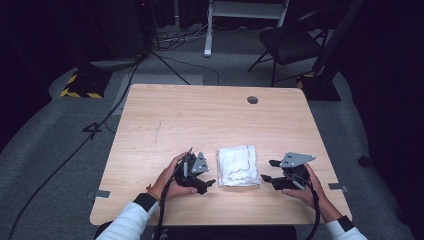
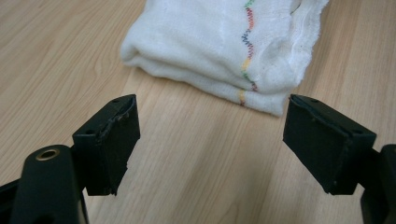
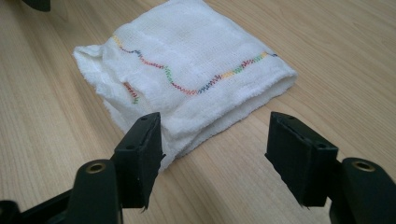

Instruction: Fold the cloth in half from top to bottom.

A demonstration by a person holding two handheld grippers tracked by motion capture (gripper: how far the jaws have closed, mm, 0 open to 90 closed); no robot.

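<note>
You are holding the left gripper [image 1: 204, 176] and right gripper [image 1: 272, 171] on either side of the folded white cloth [image 1: 238, 165], jaws spread, on the wooden table [image 1: 200, 115].

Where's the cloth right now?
In the high view the folded cloth lies on the table near the person's edge, between the left gripper and the right gripper, touching neither.

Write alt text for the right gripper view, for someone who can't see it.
A folded white cloth with a wavy multicoloured stitched line lies on a light wooden table. The right gripper is open just short of it, its black jaws apart.
</note>
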